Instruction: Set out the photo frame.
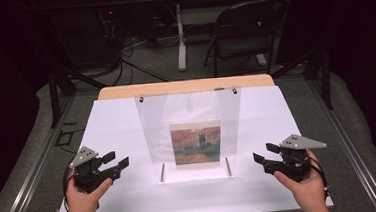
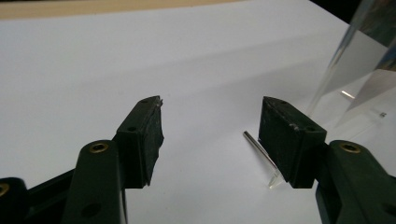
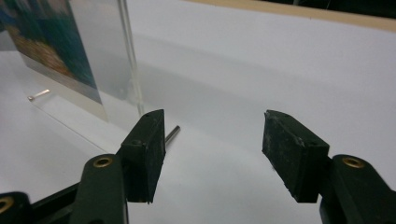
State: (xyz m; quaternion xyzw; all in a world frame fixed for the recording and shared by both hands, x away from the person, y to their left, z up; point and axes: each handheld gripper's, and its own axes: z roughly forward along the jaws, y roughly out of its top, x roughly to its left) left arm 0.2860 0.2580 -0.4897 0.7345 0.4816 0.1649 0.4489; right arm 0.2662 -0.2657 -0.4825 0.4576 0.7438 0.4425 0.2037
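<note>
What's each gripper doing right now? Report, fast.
Left gripper: open, holding nothing.
Right gripper: open, holding nothing.

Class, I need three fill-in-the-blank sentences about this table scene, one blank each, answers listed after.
1. The clear acrylic stand holds a small ____.
2. The left hand-held gripper has its jaws ____.
3. The stand rests on a ____ table cover, between the left and the right hand-held gripper.

Missing words: painting; open; white
</note>
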